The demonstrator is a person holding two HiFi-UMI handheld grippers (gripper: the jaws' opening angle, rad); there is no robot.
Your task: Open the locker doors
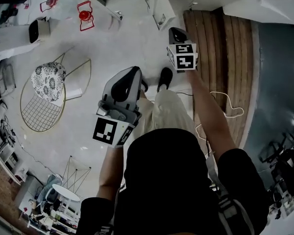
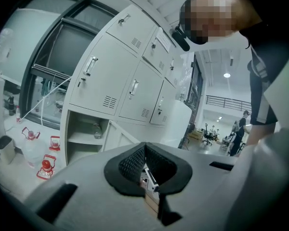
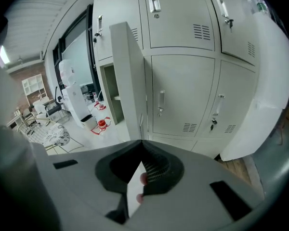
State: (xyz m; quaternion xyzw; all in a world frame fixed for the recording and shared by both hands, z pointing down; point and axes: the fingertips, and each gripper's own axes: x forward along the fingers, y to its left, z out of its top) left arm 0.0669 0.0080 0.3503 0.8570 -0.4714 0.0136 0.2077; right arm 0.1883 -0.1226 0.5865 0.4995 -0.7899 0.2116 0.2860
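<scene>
Left gripper (image 2: 144,147) and right gripper (image 3: 142,147) hang shut, empty, clear of the lockers (image 3: 183,95). One door (image 3: 127,81) stands open; they're likely between handles.

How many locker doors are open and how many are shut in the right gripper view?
Open locker door: 1
Shut locker doors: 5
Total: 6
</scene>
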